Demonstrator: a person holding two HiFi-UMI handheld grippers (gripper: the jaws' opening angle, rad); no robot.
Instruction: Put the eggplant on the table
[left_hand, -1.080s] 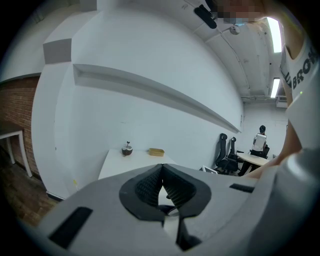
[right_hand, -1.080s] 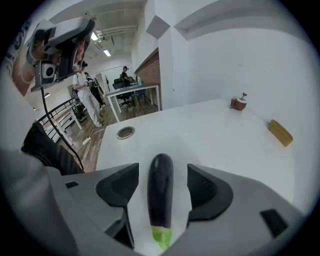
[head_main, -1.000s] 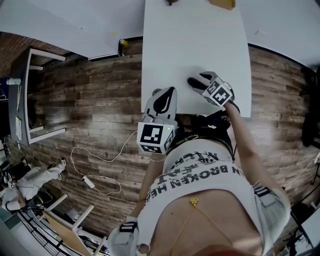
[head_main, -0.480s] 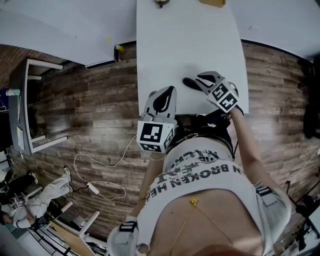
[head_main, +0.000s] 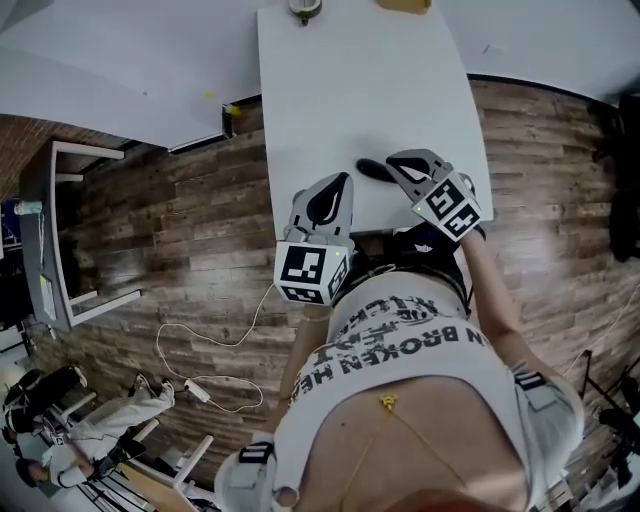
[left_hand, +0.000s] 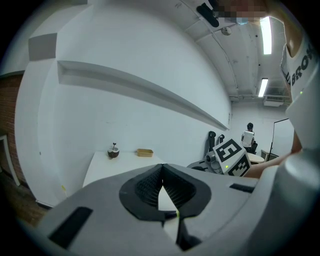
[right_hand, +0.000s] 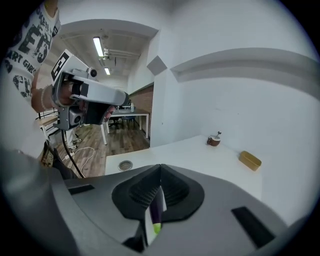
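You stand at the near end of a long white worktop (head_main: 330, 100) that runs away from you over a dark wooden floor (head_main: 180, 230). A small brown bowl (head_main: 305, 8) and a tan box (head_main: 403, 4) sit at the worktop's far edge.

Your right gripper (head_main: 400, 165) is pressed together on the eggplant (right_hand: 156, 210). The green stem end lies back between the pads. From the head view, the dark body pokes out past the fingertips, above the worktop near its near right corner. Your left gripper (left_hand: 161, 170) hangs over the near edge with its pads pressed together on nothing.

The eggplant looks slim, light and glossy, so treat it as slippery. Because it is pinched near one end, the free end could droop or swing if you tilt your wrist quickly. A hold nearer the middle of the body would balance it better. With this grip, keep the pinch firm and move slowly. It looks stiff enough not to crush, though I cannot tell whether it is real or a model.

A second ago the eggplant lay on the worktop by that same corner, and your right gripper stood spread around it. Since then the jaws have closed on it and the gripper looks raised off the surface. Your left gripper has hardly shifted.
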